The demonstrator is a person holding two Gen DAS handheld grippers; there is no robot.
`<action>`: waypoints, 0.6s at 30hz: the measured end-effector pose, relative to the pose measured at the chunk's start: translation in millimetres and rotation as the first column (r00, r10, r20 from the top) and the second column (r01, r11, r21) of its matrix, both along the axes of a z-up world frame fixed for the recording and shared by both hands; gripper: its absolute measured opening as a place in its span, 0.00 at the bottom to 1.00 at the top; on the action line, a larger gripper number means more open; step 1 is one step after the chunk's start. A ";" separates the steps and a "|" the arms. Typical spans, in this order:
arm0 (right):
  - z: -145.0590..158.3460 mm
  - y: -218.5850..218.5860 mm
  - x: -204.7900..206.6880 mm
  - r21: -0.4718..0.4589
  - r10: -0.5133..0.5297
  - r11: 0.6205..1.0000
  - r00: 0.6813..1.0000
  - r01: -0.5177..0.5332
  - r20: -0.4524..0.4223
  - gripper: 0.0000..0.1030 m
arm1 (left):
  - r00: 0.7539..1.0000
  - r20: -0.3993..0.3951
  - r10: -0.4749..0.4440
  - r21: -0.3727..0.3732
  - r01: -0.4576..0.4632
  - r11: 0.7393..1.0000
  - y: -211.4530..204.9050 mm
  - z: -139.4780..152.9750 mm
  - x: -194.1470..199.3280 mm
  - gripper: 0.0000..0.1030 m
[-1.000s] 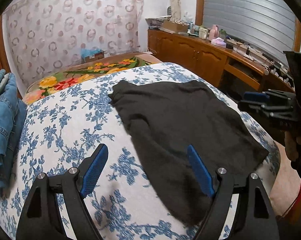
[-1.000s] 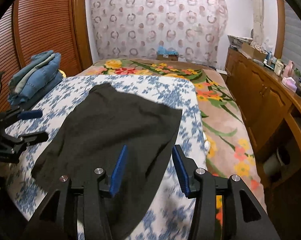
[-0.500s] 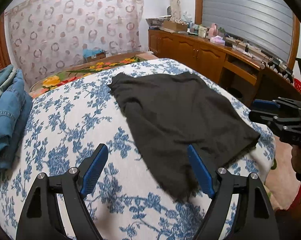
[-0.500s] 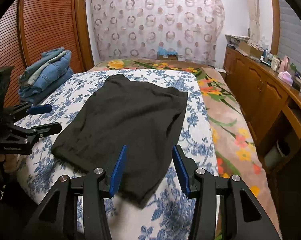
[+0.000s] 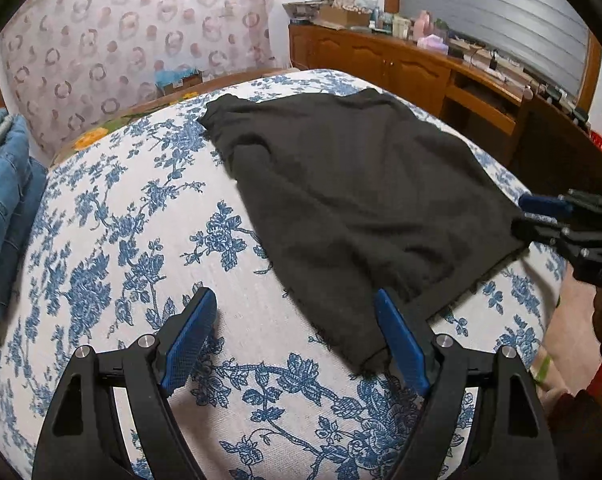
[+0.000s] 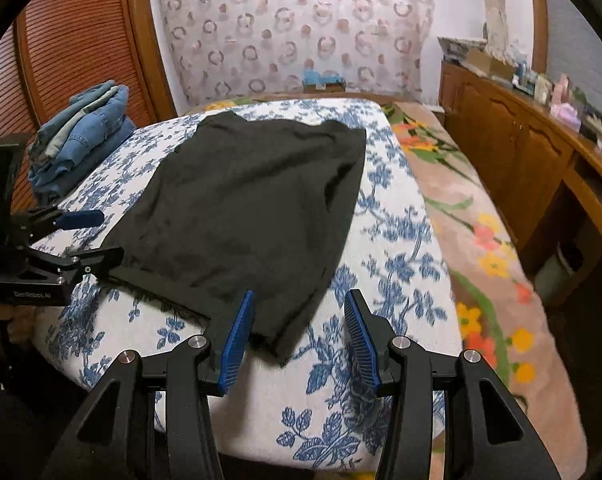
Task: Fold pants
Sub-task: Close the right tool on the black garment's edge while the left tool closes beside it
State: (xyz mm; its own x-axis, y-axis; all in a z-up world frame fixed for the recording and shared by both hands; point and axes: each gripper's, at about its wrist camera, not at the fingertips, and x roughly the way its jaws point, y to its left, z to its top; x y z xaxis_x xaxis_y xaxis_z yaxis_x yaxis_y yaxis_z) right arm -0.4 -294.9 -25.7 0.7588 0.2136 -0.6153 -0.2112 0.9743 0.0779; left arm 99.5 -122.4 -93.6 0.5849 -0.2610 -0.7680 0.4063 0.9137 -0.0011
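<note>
The black pants [image 5: 353, 196] lie spread flat on the blue-flowered bed cover [image 5: 133, 240]; they also show in the right wrist view [image 6: 245, 208]. My left gripper [image 5: 297, 328] is open and empty, low over the bed, its right finger beside the pants' near left corner. My right gripper [image 6: 299, 332] is open and empty, with the pants' near right corner between its fingers. Each gripper appears in the other's view: the right one [image 5: 541, 216] by the pants' right corner, the left one [image 6: 89, 236] by the left corner.
A pile of folded blue jeans [image 6: 81, 136] sits on the bed's far left. A wooden cabinet [image 6: 513, 152] with clutter on top runs along the right wall. A flowered blanket [image 6: 473, 240] covers the bed's right part. A patterned curtain [image 6: 293, 32] hangs behind.
Both grippers have drawn back toward the near end of the bed and come lower. The pants now lie flat with their near corners at the fingertips. Both stay open.
</note>
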 end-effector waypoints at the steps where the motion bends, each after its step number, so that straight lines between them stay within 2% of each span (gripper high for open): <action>1: -0.9 1.7 -1.4 -0.001 0.000 1.000 1.000 0.000 -0.001 0.47 | 1.000 -0.007 0.002 -0.008 -0.002 1.000 1.2 -0.4 0.9 0.80; 3: -1.9 4.3 -5.4 0.001 0.002 1.000 1.000 -0.002 0.002 0.45 | 1.000 -0.011 0.001 -0.015 -0.001 1.000 2.3 -0.9 0.9 0.80; 4: -1.9 4.8 -6.1 0.008 0.006 1.000 1.000 -0.006 0.001 0.41 | 1.000 -0.012 0.002 -0.017 -0.002 1.000 2.6 -0.8 0.7 0.80; 11: -5.6 3.4 -5.8 0.052 0.002 0.999 1.000 -0.001 -0.013 0.36 | 1.000 -0.018 0.003 -0.029 -0.004 1.000 4.2 -1.4 0.5 0.80; 14: -6.2 4.6 -6.0 0.070 0.012 0.998 1.000 -0.010 -0.017 0.27 | 1.000 -0.023 0.002 -0.039 -0.003 0.999 3.7 -0.7 1.7 0.79; 18: -7.4 7.7 -7.4 0.074 0.024 0.997 1.000 -0.023 -0.012 0.22 | 0.999 -0.036 -0.040 -0.055 0.038 0.998 1.1 1.4 2.2 0.63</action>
